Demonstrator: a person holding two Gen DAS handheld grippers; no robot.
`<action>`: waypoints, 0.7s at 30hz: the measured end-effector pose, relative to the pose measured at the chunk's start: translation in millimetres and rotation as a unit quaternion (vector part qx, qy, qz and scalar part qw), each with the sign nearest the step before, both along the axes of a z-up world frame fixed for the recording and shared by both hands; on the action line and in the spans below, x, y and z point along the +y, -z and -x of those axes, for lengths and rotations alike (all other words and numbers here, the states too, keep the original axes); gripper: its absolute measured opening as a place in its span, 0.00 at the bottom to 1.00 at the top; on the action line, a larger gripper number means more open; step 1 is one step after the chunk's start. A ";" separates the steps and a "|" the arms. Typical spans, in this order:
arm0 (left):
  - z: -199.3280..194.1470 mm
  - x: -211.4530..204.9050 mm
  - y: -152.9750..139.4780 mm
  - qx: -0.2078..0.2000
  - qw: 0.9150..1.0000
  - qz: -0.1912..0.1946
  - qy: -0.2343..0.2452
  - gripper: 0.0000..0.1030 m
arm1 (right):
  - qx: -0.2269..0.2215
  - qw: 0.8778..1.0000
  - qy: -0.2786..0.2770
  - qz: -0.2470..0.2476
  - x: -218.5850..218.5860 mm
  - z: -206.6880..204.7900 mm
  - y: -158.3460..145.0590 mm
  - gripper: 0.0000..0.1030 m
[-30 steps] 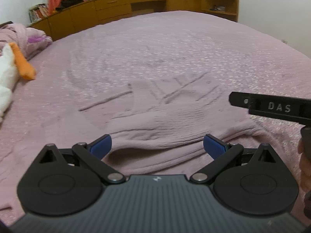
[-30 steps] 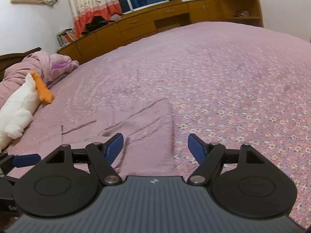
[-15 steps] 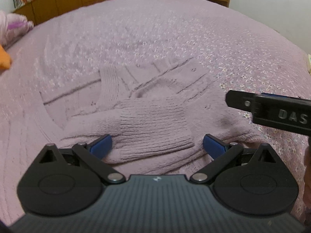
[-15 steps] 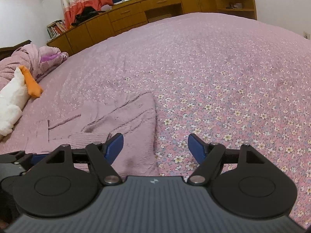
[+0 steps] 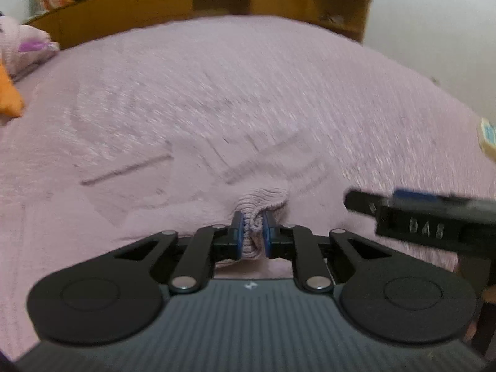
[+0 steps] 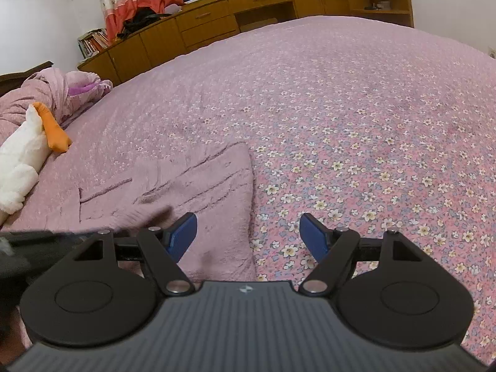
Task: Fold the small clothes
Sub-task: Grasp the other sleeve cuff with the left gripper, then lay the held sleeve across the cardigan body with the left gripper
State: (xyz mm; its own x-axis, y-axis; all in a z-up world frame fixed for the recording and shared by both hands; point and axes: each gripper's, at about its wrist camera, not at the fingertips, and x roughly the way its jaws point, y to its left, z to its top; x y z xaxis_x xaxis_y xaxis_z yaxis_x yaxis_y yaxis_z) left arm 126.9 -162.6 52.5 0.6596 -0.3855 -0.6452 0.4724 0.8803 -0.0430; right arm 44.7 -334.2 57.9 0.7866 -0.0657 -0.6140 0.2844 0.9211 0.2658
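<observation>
My left gripper (image 5: 250, 235) has its jaws pressed together on a ribbed fold of the sweater (image 5: 235, 179), which bulges up between the blue pads (image 5: 238, 232). I judge this fold to be a cuff or hem edge, but the left view is blurred, so I cannot say which. My right gripper (image 6: 249, 235) has its jaws wide apart and holds nothing; it hovers over the near right edge of the sweater (image 6: 198, 192), with one pad above the knit and the other above the bed (image 6: 372, 124).

The sweater lies flat on the bed, directly ahead of the left jaws and spreading away from them. From the right view it lies ahead and to the left of the jaws, and its right border runs straight away from me, so I think the long axis points from my side toward the far cabinets (image 6: 217, 24). The left gripper is nearer, as it already touches the cloth.

For the coming fold, I judge that the pinched edge must travel forward along this axis, over the flat part. The right gripper may need to take the matching edge first, otherwise the fold can come out skewed.

A toy (image 6: 28, 155) lies well apart on the left, beside a blanket (image 6: 62, 93)
</observation>
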 end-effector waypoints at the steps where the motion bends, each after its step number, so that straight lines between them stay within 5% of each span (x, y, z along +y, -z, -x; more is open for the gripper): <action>1: 0.5 6.2 -5.9 -0.008 1.000 0.004 -0.010 0.14 | -0.002 1.000 -0.001 0.000 -0.2 -0.1 0.0 0.77; 10: -2.9 71.7 -44.4 -0.058 0.993 0.011 -0.101 0.14 | -0.007 1.000 -0.004 0.001 0.2 -0.7 -0.2 0.77; 21: -2.7 141.3 -27.0 -0.038 0.982 -0.040 -0.181 0.14 | -0.006 1.000 -0.004 0.003 -0.2 -0.8 2.9 0.77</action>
State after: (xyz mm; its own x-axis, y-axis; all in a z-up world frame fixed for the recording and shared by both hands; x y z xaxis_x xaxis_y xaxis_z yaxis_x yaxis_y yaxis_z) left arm 129.7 -21.3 79.5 0.7913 -0.0669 -0.6077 0.1269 0.9903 0.0562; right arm 45.5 -334.4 55.0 0.7941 -0.0628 -0.6045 0.2734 0.9252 0.2631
